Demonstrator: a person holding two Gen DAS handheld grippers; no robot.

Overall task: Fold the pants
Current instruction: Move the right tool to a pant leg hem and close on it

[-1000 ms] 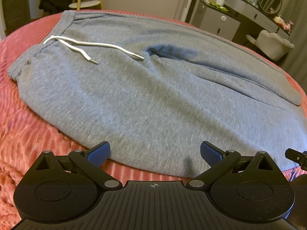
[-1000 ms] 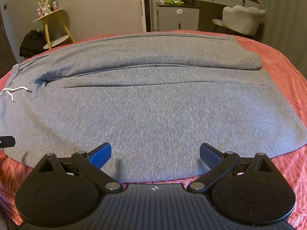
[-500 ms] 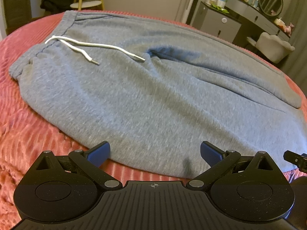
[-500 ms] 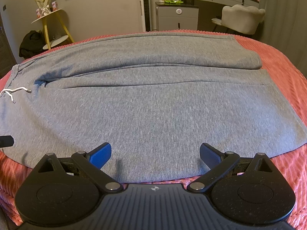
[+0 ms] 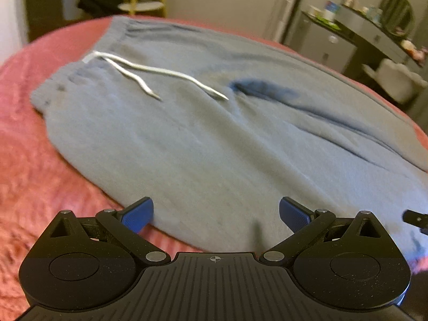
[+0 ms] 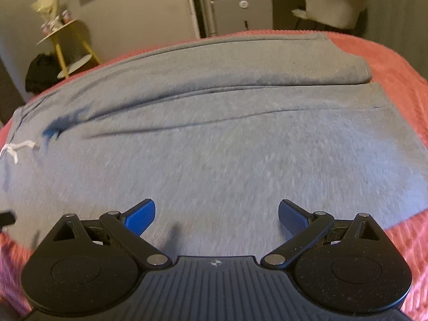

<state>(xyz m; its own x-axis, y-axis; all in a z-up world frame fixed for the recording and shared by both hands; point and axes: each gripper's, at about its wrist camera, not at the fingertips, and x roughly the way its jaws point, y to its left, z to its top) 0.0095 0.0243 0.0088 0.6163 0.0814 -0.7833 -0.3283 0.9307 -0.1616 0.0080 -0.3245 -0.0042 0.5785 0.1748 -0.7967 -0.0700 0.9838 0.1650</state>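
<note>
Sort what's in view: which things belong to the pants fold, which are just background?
Job:
- grey pants, spread flat
- white drawstring at the waistband
- pink bedspread under them
- left gripper, open
- right gripper, open

Lying about:
- yellow stool
- black bag beside it
- white chair
- dresser with mirror

Probably a home bedroom: pink bedspread [image 6: 396, 61], vanity desk [image 5: 374, 36] with mirror [image 5: 397, 13], tufted chair [image 6: 335, 5].

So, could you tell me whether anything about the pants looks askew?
Only slightly: the white drawstring trails loose across the grey pants near the waistband, and a crease runs along the upper leg. Nothing looks damaged.
</note>
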